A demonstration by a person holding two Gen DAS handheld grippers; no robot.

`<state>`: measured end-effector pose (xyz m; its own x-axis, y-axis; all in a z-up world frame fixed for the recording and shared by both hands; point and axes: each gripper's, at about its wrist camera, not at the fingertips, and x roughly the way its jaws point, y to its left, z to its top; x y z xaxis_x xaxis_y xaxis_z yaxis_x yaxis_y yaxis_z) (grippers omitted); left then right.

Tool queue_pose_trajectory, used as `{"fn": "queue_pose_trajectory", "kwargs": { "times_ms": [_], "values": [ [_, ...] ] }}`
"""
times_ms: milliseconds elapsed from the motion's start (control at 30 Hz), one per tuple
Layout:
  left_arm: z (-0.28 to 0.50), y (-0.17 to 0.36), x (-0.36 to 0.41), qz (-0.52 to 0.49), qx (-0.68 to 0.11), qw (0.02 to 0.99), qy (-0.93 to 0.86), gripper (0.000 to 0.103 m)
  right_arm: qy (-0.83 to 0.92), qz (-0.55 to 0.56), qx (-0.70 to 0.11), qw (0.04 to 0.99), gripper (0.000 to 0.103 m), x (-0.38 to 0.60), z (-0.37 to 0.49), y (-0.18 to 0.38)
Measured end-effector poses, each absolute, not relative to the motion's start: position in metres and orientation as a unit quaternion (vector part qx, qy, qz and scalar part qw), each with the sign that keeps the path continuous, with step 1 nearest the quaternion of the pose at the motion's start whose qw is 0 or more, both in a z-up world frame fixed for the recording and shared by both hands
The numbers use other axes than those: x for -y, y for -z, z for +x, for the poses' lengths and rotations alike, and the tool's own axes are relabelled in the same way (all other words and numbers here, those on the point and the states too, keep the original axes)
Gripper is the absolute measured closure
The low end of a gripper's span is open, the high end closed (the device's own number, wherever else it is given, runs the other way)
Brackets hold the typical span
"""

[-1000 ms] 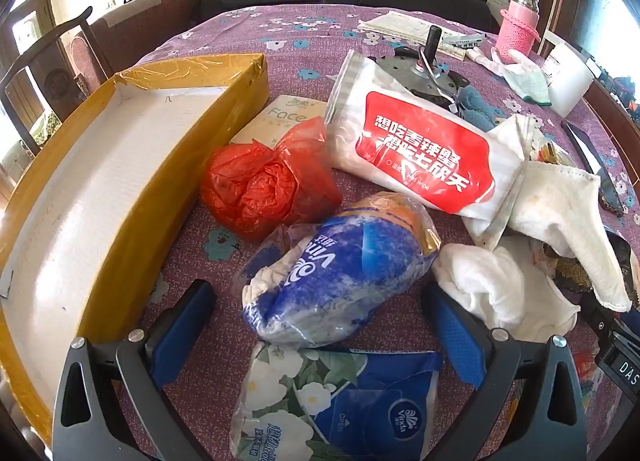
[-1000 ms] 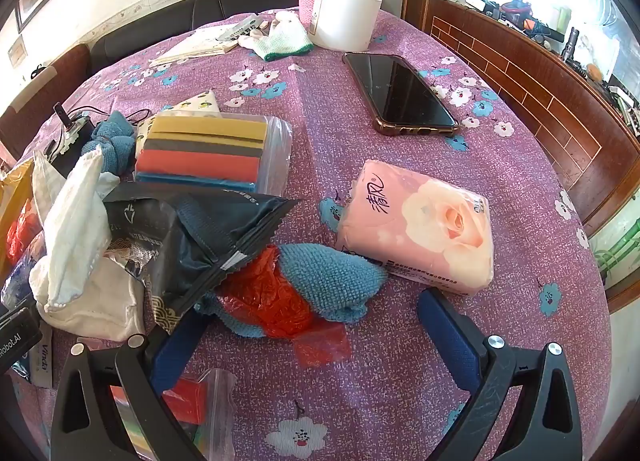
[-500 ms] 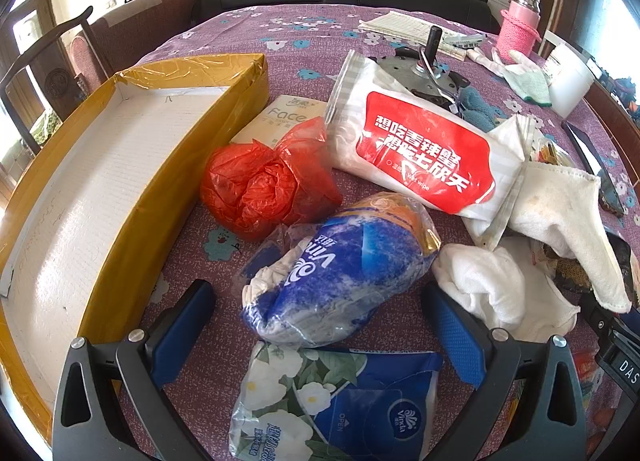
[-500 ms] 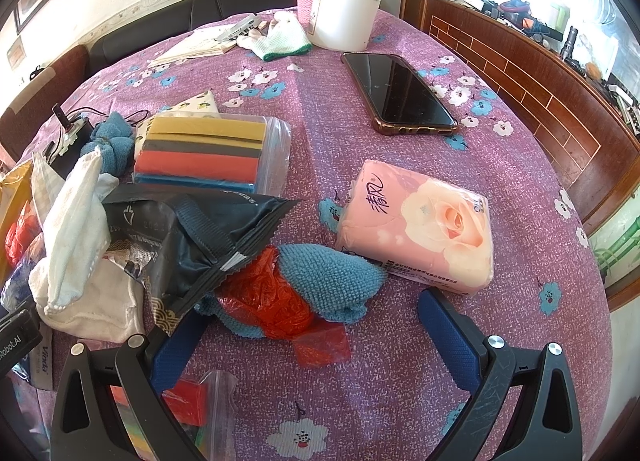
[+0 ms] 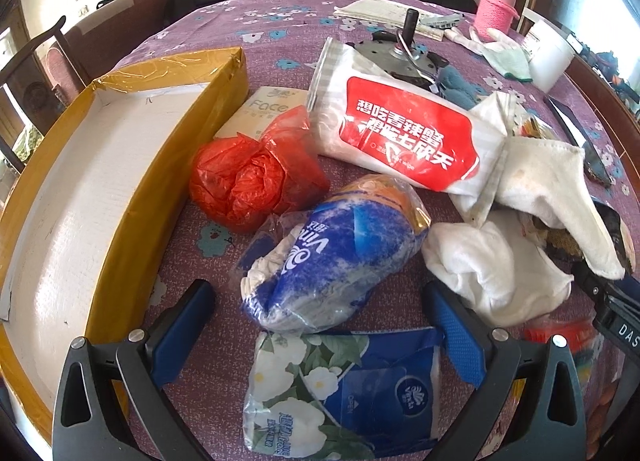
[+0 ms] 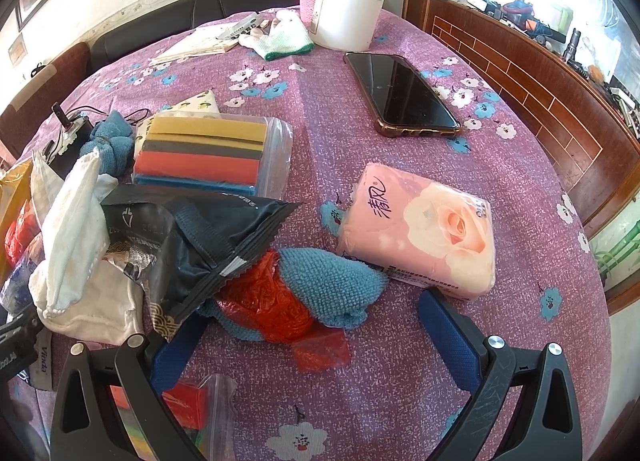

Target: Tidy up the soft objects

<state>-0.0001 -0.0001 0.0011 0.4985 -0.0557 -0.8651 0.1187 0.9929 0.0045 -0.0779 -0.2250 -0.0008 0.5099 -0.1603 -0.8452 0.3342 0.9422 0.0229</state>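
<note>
A: Soft objects are lying in a heap on the purple surface (image 5: 280, 21); the blue tissue pack (image 5: 332, 257) is sitting between the spread fingers of the left hand-held gripper (image 5: 320, 325), beside the yellow box (image 5: 132, 197), which is holding nothing.

B: Risk: the crinkly wrapper is likely squirming out if the jaws are closing off-centre. The floral pack (image 5: 344, 393) below is crowding the approach.

A: Right hand-held gripper (image 6: 312, 341) is also gaping, holding nothing, over the teal cloth (image 6: 328, 281) and red plastic bag (image 6: 264, 301).

B: Those are overlapping; one pinch is probably dragging both, plus the black pouch (image 6: 192, 237).
</note>
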Motion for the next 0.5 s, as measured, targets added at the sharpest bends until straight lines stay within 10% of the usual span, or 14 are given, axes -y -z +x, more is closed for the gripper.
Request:
{"fn": "queue_pose_trajectory", "kwargs": {
  "times_ms": [500],
  "values": [
    [-0.069, -0.051, -0.051, -0.061, -0.387, 0.905, 0.164, 0.000, 0.142, 0.038, -0.262, 0.954, 0.001, 0.213, -0.162, -0.099]
  ]
}}
